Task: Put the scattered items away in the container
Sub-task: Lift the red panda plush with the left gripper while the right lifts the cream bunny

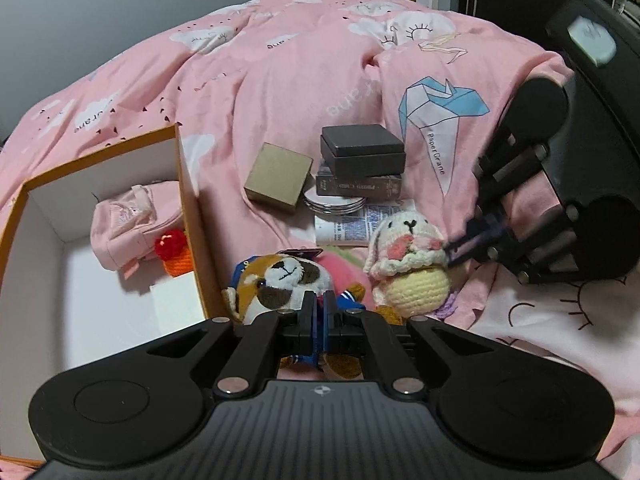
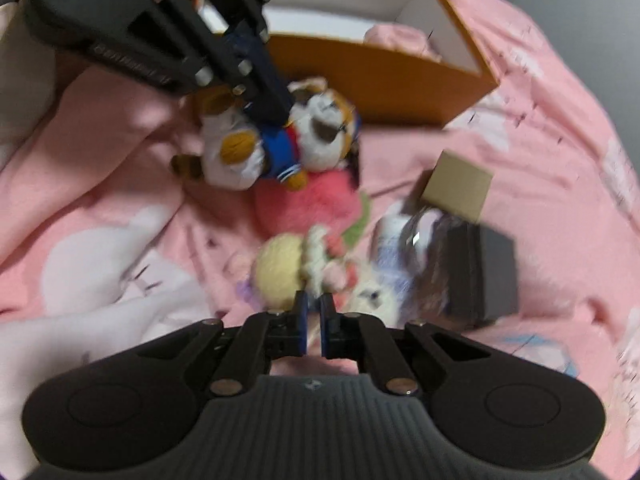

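Between the narrowed fingers of the left gripper (image 1: 319,304) sits the plush dog (image 1: 276,284), clamped at its blue collar, its long axis running toward the orange box (image 1: 188,184) just left. The right gripper (image 2: 314,306) pinches the crocheted bunny (image 2: 304,268), head to its right. Only the left view shows the box's contents.

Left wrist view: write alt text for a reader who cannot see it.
The left gripper is shut on a brown-and-white plush dog lying on a pink quilt, beside an open orange box holding a pink pouch. The right gripper pinches a crocheted bunny; small boxes lie behind.
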Demonstrator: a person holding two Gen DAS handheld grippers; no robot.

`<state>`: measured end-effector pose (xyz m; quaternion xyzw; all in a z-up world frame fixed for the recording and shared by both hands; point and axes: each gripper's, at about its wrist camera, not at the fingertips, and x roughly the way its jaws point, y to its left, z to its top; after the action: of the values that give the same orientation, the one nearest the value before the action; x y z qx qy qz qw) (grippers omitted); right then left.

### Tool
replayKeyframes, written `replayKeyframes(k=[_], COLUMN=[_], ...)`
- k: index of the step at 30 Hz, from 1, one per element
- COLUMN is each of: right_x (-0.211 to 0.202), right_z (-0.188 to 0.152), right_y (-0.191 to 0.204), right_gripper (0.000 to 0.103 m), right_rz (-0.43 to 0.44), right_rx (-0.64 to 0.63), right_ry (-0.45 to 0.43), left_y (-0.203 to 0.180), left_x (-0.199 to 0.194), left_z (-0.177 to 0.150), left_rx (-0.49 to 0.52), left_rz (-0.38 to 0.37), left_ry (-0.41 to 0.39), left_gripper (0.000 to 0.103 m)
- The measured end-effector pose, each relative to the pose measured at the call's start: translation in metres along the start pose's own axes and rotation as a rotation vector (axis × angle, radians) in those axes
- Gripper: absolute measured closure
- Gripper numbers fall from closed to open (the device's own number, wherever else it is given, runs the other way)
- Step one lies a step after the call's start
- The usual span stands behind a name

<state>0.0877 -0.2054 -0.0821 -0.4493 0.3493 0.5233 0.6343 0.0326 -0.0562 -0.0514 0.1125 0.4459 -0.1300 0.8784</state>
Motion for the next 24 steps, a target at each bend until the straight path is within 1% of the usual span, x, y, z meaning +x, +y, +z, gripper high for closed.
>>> replayKeyframes(k=[1, 2, 4, 6, 8, 9, 10, 11, 12, 13, 14, 15, 18, 19, 21, 23, 24], right_x=[0.004, 0.007, 0.007, 0.001, -0.006, -0.009, -0.01, -0.01, -0.011, -0.011, -0.011, -0.011, -0.004, -0.001, 0.007, 0.015, 0.019], right_z=[-0.003, -0.005, -0.008, -0.009, -0.009, -0.01, -0.01, -0.01, -0.01, -0.009, -0.008, -0.005, 0.001, 0.003, 0.007, 0.012, 0.014], right_y=[0.004, 0.007, 0.003, -0.008, -0.016, -0.02, -0.023, -0.023, -0.022, -0.02, -0.017, -0.015, -0.016, -0.017, -0.017, -0.015, -0.014], right_gripper=[0.103, 0.103, 0.102, 0.097, 0.097, 0.092, 0.077, 0.069, 0.063, 0.062, 0.059, 0.055, 0.052, 0.05, 0.049, 0.049, 0.047], right_rz=[0.006, -0.009, -0.029, -0.038, -0.062, -0.073, -0.08, -0.079, -0.072, -0.07, -0.078, -0.095, -0.148, -0.161, -0.191, -0.225, -0.247], right_rx=[0.02, 0.05, 0.161, 0.334, 0.5, 0.597, 0.7, 0.785, 0.855, 0.912, 0.961, 1.003, 1.125, 1.157, 1.201, 1.214, 1.214], right_ry=[0.017, 0.025, 0.021, -0.009, -0.047, -0.055, -0.059, -0.069, -0.086, -0.104, -0.121, -0.137, -0.173, -0.174, -0.155, -0.125, -0.111], left_y=[0.0, 0.0, -0.003, -0.005, -0.004, -0.003, -0.002, -0.001, -0.001, -0.001, 0.0, 0.0, 0.003, 0.004, 0.003, 0.003, 0.003], left_x=[0.0, 0.0, 0.001, 0.003, 0.004, 0.005, 0.006, 0.007, 0.008, 0.009, 0.009, 0.008, 0.006, 0.005, 0.003, 0.002, 0.002], left_z=[0.0, -0.001, -0.001, -0.002, -0.003, -0.003, -0.003, -0.004, -0.004, -0.005, -0.006, -0.007, -0.011, -0.011, -0.013, -0.014, -0.015], left_rx=[-0.002, -0.004, -0.001, 0.005, -0.001, -0.007, -0.013, -0.016, -0.018, -0.02, -0.023, -0.027, -0.042, -0.046, -0.05, -0.054, -0.055], left_rz=[-0.014, -0.028, -0.038, -0.018, -0.009, -0.01, -0.008, -0.004, 0.001, 0.007, 0.012, 0.015, 0.009, 0.006, 0.006, 0.007, 0.009], left_ry=[-0.009, -0.017, -0.02, -0.01, 0.0, 0.006, 0.012, 0.019, 0.025, 0.031, 0.035, 0.038, 0.039, 0.038, 0.035, 0.029, 0.028], left_gripper=[0.1, 0.1, 0.1, 0.1, 0.1, 0.1, 0.101, 0.101, 0.1, 0.1, 0.1, 0.1, 0.101, 0.101, 0.101, 0.101, 0.101])
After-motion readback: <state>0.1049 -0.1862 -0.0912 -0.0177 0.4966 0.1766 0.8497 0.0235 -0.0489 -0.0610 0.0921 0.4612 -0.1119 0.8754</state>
